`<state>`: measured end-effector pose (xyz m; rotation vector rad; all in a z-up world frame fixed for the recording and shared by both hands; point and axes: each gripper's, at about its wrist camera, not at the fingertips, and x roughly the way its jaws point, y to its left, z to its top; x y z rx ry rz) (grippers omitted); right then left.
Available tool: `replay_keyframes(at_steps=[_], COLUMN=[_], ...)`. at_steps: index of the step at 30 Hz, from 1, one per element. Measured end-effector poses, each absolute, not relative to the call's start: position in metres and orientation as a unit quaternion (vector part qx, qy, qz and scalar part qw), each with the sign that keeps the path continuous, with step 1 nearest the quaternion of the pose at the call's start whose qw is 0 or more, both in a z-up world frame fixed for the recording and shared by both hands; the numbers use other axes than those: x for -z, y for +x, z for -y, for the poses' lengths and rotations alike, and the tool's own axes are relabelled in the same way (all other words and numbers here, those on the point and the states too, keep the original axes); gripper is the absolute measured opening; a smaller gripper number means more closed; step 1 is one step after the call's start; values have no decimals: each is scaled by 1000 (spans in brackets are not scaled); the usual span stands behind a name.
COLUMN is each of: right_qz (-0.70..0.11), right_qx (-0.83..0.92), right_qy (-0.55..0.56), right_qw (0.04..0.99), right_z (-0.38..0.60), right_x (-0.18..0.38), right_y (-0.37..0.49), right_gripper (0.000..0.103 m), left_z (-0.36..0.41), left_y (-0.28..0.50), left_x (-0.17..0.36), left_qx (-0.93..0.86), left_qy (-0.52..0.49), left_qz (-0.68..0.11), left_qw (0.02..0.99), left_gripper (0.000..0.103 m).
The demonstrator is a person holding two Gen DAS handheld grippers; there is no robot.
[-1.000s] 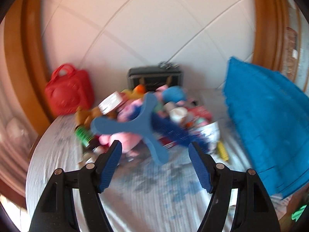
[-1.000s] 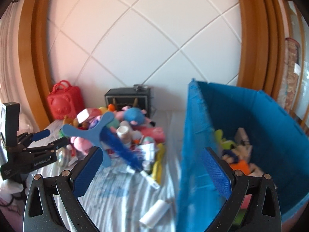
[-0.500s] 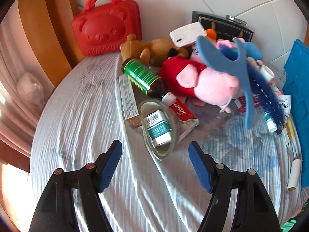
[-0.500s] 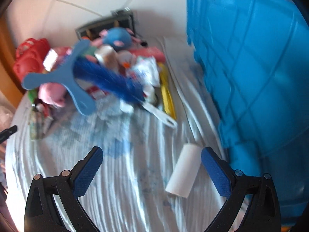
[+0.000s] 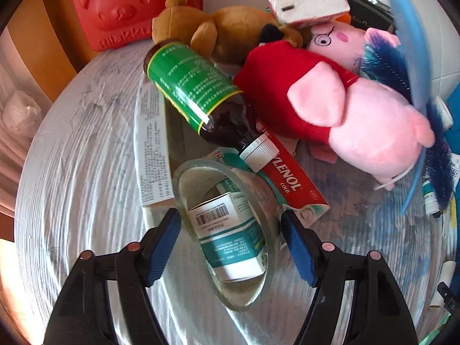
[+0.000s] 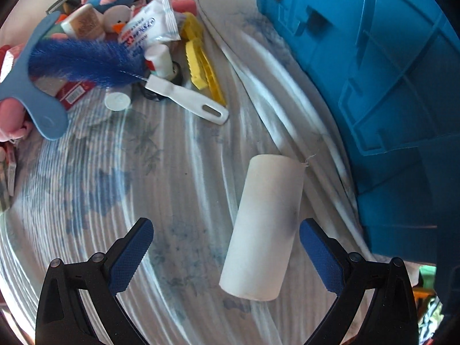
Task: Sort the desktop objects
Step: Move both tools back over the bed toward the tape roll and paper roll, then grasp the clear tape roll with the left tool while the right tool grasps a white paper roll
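In the left wrist view my left gripper (image 5: 230, 224) is open, its jaws on either side of a clear tape roll (image 5: 267, 261) that lies around a teal and white medicine box (image 5: 230, 238). Behind lie a green-labelled brown bottle (image 5: 195, 86), a red Tylenol box (image 5: 290, 184) and a pink pig plush (image 5: 339, 106). In the right wrist view my right gripper (image 6: 227, 238) is open over a white paper roll (image 6: 267, 224) lying on the cloth, nearer the right jaw. The blue bin (image 6: 388, 72) stands right of it.
A brown bear plush (image 5: 227, 26), a red bear case (image 5: 129, 5) and a long white box (image 5: 151, 149) lie at the left. A blue bottle brush (image 6: 86, 63), a yellow clip (image 6: 201, 66), a tissue pack (image 6: 149, 23) and small bottles crowd the back.
Both grippers have dropped and moved in. The left one has closed in on the tape roll so its jaws flank it. The right one has come down over the white roll.
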<state>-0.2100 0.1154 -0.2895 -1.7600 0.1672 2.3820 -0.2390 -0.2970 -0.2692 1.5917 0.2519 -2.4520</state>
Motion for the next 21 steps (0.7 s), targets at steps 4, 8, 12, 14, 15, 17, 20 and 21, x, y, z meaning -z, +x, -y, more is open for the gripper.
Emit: replay_keyframes(at_steps=[4, 8, 12, 14, 15, 17, 20, 21], right_qz=[-66, -73, -102, -88, -79, -88, -86, -94], right_qx=[-790, -782, -777, -781, -786, -791, -794, -793], right_qy=[-602, -609, -613, -609, -603, -598, -595, -596], right_qw=[99, 106, 94, 106, 111, 101, 93, 88], right_z=[-121, -126, -132, -132, -131, -132, -129, -129], right_x=[301, 309, 315, 312, 309, 303, 298, 298], right_y=[-214, -212, -208, -204, -203, -201, -199, -198], right_gripper=[103, 103, 100, 71, 59, 45, 45, 45], left_z=[295, 293, 286, 286, 287, 289, 294, 297], left_y=[-235, -220, -205, -203, -202, -200, -201, -201], left_x=[268, 258, 240, 236, 236, 237, 245, 246], left_qx=[840, 848, 862, 865, 865, 863, 860, 863], left_qy=[529, 517, 498, 493, 492, 494, 500, 494], left_qz=[-74, -68, -46, -42, -44, -49, -55, -59], left_qw=[91, 89, 84, 87, 89, 93, 90, 91], left_gripper=[70, 66, 62, 62, 61, 61, 63, 63])
